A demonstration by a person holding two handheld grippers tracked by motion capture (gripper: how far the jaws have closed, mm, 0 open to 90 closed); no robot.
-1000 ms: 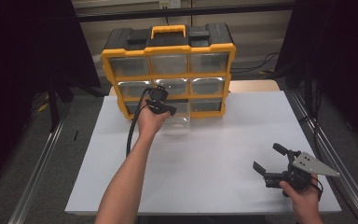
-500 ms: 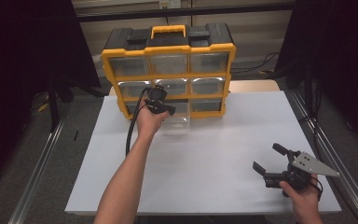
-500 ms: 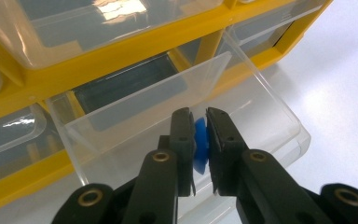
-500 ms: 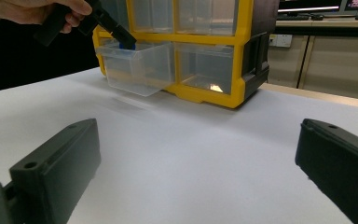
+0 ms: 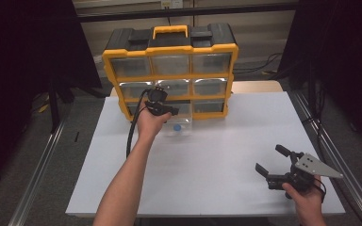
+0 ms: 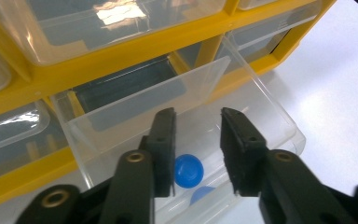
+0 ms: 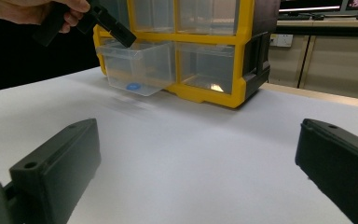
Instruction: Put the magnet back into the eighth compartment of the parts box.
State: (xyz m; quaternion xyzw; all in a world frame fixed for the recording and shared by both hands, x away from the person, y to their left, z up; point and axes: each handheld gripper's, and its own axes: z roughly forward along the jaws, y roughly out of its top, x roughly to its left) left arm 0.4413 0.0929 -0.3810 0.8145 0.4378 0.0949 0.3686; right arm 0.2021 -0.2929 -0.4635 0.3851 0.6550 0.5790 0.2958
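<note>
Now left hand-held gripper [image 6: 196, 151] just opening, empty, above blue cap [image 6: 188, 171] in drawer [image 6: 261, 100].

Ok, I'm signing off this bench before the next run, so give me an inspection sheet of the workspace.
Surface: white table, bare in the middle.
Job's things: clear drawer pulled out of the yellow organizer; blue cap inside.
Clutter: nothing seen.
Grippers: left gripper above the drawer, jaws just opening, nothing between them; right gripper open, held low over the table.
Cables: black cable trails from left gripper.
Surroundings: dark, metal rails.
</note>
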